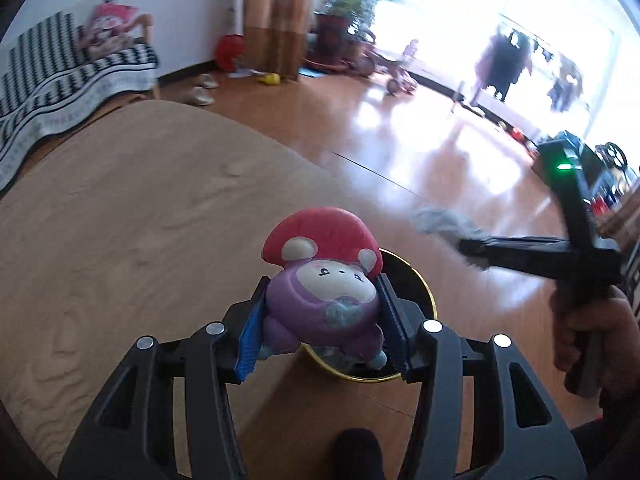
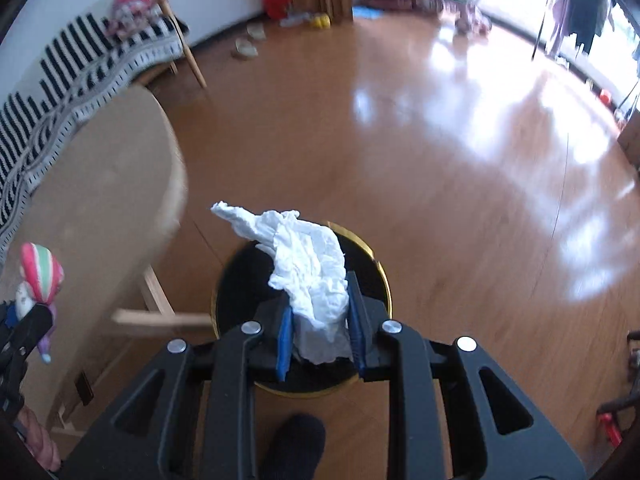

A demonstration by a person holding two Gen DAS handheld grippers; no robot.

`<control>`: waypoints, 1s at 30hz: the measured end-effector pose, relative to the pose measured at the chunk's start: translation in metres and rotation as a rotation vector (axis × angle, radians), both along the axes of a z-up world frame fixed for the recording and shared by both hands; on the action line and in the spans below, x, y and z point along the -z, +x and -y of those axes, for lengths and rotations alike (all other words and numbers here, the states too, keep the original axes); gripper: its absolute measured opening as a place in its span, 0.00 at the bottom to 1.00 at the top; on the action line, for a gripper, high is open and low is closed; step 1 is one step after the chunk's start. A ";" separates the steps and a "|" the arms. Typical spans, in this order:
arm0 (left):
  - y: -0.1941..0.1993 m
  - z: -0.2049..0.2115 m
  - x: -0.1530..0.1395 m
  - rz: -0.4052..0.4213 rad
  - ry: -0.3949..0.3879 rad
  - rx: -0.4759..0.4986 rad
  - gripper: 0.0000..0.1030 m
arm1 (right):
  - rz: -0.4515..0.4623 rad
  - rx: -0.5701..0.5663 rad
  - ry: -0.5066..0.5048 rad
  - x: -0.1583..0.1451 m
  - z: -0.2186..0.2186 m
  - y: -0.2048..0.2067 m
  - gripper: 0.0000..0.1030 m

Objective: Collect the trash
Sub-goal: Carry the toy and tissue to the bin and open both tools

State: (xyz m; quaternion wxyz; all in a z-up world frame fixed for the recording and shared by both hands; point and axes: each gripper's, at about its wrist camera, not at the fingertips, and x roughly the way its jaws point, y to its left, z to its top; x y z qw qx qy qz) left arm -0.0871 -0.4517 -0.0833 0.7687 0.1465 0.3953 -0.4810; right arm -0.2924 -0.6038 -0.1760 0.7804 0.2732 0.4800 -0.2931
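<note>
My left tongs (image 1: 324,320) point steeply down and forward, their blue-padded fingers (image 1: 250,344) pressed against both sides of a soft toy figure (image 1: 320,280) with a purple body and a red mushroom cap; the toy sits upright between the pads, its face turned toward my camera. Directly below and behind it stands the black bin (image 1: 416,292) with a gold rim, on the wooden floor (image 1: 400,152) just off the rounded edge of the counter (image 1: 140,208), which fills the left of this view. My right hand (image 1: 592,336) shows at the right edge of the left view, wrapped around the handle of the other tool, whose arm reaches leftward across the frame. My right tongs (image 2: 320,316) tilt even more steeply down, clamped on a crumpled white tissue (image 2: 308,268) that sticks up and out past the fingertips. The tissue hangs right over the open mouth of the bin (image 2: 240,272), which lies beneath the tongs on the floor (image 2: 440,160), beside the counter's (image 2: 100,184) curved end and its wooden leg. In the right view the toy (image 2: 40,272) appears at the far left, over the counter's near edge. A dark-socked foot (image 2: 296,440) stands at the bottom, close to the bin.
</note>
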 end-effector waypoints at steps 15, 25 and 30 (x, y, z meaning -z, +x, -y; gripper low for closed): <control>-0.007 0.044 0.017 -0.035 0.019 0.044 0.49 | -0.074 -0.039 0.129 0.050 0.020 0.023 0.23; -0.010 0.058 0.023 -0.046 0.029 0.066 0.49 | -0.018 -0.036 0.104 0.035 0.023 0.018 0.67; -0.015 0.071 0.032 -0.053 0.039 0.087 0.49 | 0.008 0.023 0.113 0.028 0.032 0.002 0.68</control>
